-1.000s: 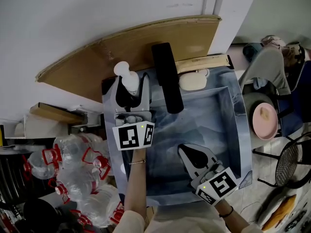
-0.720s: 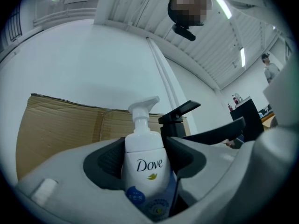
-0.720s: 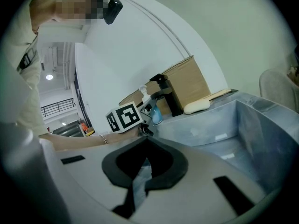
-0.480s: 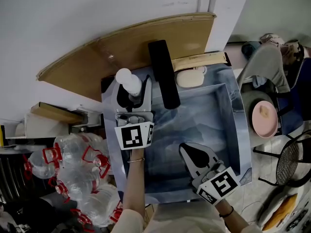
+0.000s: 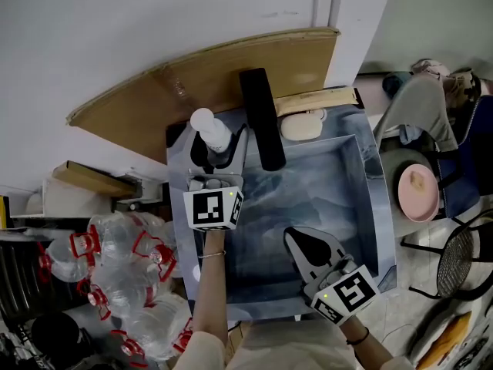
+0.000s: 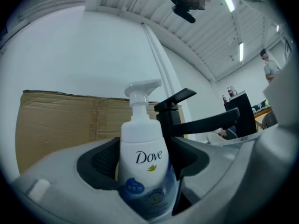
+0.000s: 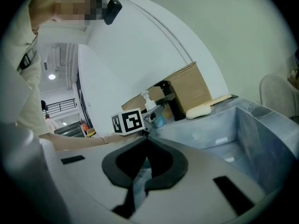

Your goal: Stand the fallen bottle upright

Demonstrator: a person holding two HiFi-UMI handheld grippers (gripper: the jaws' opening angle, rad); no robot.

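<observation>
Left tongs (image 5: 217, 149): jaws just opened wider, the upright bottle (image 6: 141, 143) between them, pads off it. Right tongs (image 5: 291, 237): closed, empty.

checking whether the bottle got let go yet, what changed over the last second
The left gripper has just been opening its jaws around the white pump bottle, which now stands upright between them on the back ledge of the sink; the pads look clear of it. The right gripper stayed shut over the sink.
</observation>
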